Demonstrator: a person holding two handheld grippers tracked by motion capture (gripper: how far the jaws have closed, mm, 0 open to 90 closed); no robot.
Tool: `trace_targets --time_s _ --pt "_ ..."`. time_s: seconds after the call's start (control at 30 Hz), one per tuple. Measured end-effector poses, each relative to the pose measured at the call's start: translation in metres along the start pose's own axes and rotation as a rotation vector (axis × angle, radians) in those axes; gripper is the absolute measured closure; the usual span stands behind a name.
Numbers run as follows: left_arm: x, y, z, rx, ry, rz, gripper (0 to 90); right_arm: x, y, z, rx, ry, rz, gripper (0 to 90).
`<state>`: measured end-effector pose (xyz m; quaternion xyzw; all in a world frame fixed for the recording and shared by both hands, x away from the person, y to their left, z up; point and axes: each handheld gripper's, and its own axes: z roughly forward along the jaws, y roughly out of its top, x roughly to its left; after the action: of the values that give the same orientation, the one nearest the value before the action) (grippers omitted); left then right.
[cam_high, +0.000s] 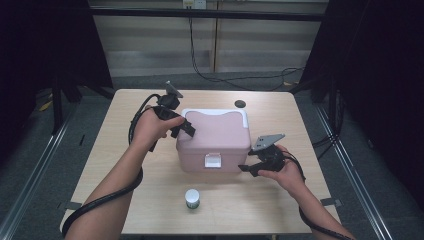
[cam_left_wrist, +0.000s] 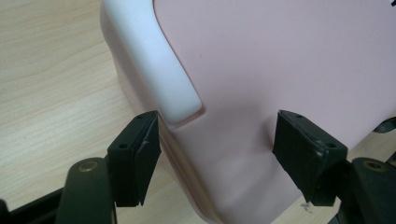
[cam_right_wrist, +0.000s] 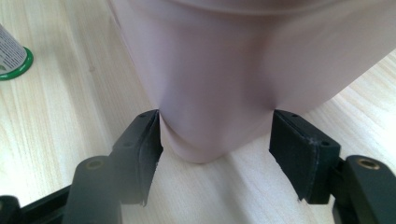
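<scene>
Dark curtains hung on both sides of the room, with a pale panelled wall at the back and a black cable trailing down it to the grey floor. Front and centre sat a light wooden table (cam_high: 125, 200) with rounded corners, and it had a small dark round hole (cam_high: 240, 104) near its far edge.

Biggest thing on it was a pink plastic box with a white handle along its lid (cam_high: 214, 140), sitting pretty much in the middle, white latch facing the person.

Left gripper (cam_high: 182, 127) was up at the box's near-left top corner, jaws spread apart, straddling the lid edge. In the left gripper view one pad sat right beside the end of the white handle (cam_left_wrist: 159, 60), the other over the pink lid, and I honestly couldn't tell if either pad was touching.

Right gripper (cam_high: 248, 170) was down low at the box's near-right corner, jaws also spread. In the right gripper view the rounded corner (cam_right_wrist: 210, 93) poked in between the pads; the left pad looked right up against it, the right one had a gap.

Smallest item: a little white jar with a green base (cam_high: 192, 198), standing on its own near the front edge, well apart from the box.
</scene>
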<state>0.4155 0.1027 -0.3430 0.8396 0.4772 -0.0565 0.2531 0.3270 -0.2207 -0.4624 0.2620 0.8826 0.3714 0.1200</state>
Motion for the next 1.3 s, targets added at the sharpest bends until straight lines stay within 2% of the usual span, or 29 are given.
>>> trace_targets --time_s 0.27,0.37,0.77,0.9,1.03,1.1,1.17,1.3 --pt "-0.001 -0.001 -0.005 0.009 0.043 0.015 34.5 0.000 0.004 0.005 -0.005 0.011 0.000 33.9" --pt "0.002 -0.003 -0.006 -0.001 0.037 0.004 34.7 0.000 0.006 0.007 -0.011 0.014 0.001 33.9" --pt "0.009 -0.007 -0.012 0.009 0.042 -0.013 35.4 0.002 0.011 0.013 -0.016 0.026 0.003 34.0" --pt "0.012 -0.007 -0.013 0.003 0.033 -0.018 37.3 0.003 0.014 0.012 -0.005 0.020 -0.013 35.8" --pt "0.013 -0.007 -0.014 0.000 0.038 0.002 37.5 0.002 0.017 0.003 -0.024 0.043 0.015 40.4" --pt "0.013 -0.006 -0.015 -0.012 0.048 -0.005 37.6 0.001 0.019 -0.002 -0.040 0.049 0.028 42.5" --pt "0.014 -0.006 -0.017 -0.016 0.059 -0.001 37.5 0.000 0.020 -0.007 -0.047 0.062 0.063 45.0" --pt "0.017 -0.005 -0.020 -0.031 0.072 -0.005 37.1 -0.001 0.024 -0.016 -0.055 0.071 0.088 49.0"
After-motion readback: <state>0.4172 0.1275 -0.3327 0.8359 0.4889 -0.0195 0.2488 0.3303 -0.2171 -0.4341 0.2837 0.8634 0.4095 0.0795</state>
